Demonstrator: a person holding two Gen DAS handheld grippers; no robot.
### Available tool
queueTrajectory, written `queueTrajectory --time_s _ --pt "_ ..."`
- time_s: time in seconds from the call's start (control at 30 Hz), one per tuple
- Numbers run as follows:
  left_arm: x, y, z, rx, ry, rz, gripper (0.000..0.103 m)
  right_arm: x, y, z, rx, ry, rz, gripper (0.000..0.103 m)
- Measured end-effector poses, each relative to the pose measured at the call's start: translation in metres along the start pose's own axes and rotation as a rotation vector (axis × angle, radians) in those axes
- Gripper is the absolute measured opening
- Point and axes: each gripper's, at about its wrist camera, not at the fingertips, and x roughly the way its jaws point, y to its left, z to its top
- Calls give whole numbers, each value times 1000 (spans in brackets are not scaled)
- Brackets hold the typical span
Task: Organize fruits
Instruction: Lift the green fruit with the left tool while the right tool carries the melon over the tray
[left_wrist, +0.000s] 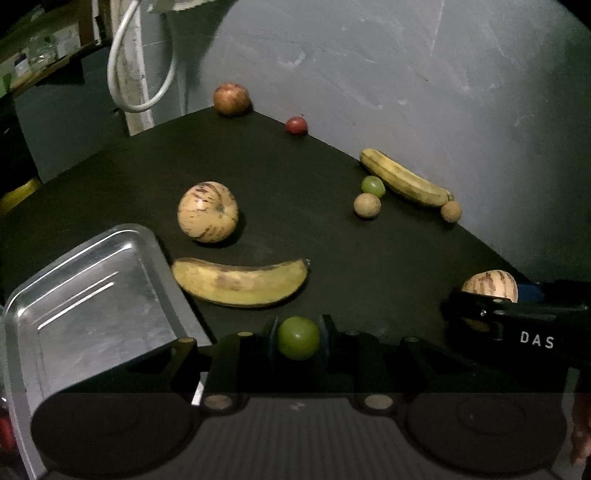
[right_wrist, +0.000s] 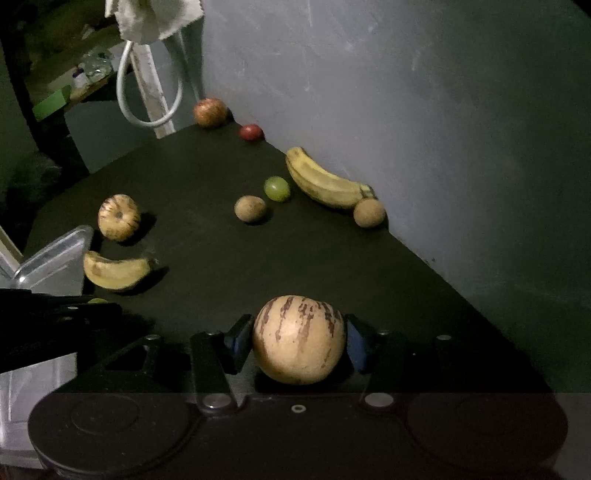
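My left gripper (left_wrist: 298, 338) is shut on a small green fruit (left_wrist: 298, 342), beside the metal tray (left_wrist: 92, 306) at the left. My right gripper (right_wrist: 298, 341) is shut on a striped tan melon-like fruit (right_wrist: 298, 339), also seen in the left wrist view (left_wrist: 489, 284). On the black table lie a near banana (left_wrist: 240, 282), a second striped fruit (left_wrist: 207, 212), a far banana (left_wrist: 404, 177), a green grape-like fruit (left_wrist: 373, 185), two small brown fruits (left_wrist: 367, 206) (left_wrist: 451, 211), a small red fruit (left_wrist: 296, 125) and a reddish apple-like fruit (left_wrist: 231, 99).
A grey wall (left_wrist: 406, 74) runs along the table's far right edge. A white cable loop (left_wrist: 140, 85) hangs beyond the far corner. A shelf with clutter (left_wrist: 40, 55) stands at the back left. The tray also shows in the right wrist view (right_wrist: 51, 258).
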Motion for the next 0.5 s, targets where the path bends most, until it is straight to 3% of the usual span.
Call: queueTrajectory --time_s 0.27,0.5 --pt "-29 35 -3 -75 -67 26 25 -20 30 14 -59 -46 44 54" --pt "-55 101 -5 -173 -122 75 25 -36 84 29 -131 -74 100 54"
